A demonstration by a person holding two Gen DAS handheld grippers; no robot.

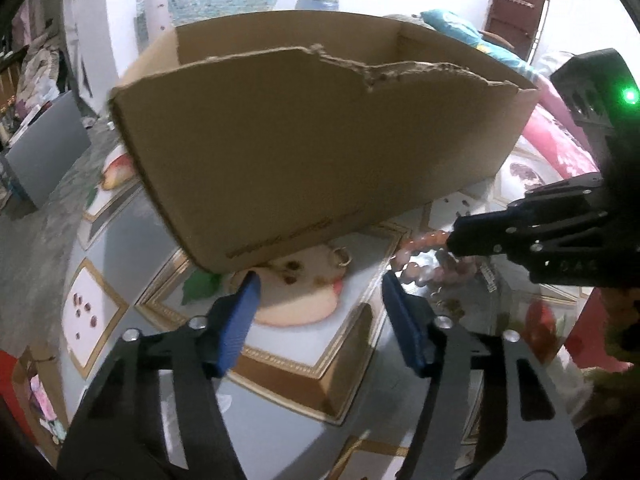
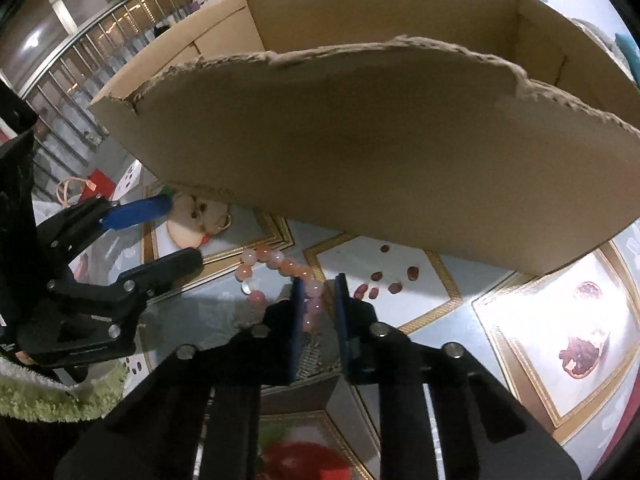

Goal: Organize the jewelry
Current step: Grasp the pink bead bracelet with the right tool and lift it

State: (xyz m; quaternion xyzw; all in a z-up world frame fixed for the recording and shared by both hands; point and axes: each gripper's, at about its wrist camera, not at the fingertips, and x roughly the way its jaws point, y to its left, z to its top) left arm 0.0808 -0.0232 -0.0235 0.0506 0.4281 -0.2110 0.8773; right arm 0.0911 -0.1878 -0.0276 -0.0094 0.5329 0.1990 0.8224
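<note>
Box (image 2: 380,152) sitting on table (image 2: 460,292), behind bracelet (image 2: 276,264); ring (image 1: 340,258) lying left of bracelet; right gripper (image 2: 316,300) straddling bracelet.

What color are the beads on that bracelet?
The bead bracelet is pink and peach, with one clear bead. It shows best in the right wrist view.

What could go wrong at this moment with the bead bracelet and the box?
The right gripper straddles only one side of the pink bead bracelet; round beads might slip out when lifted. The cardboard box has a tall, torn front wall, which the dangling loop could catch. The left gripper hovers open nearby, crowding the lift.
</note>
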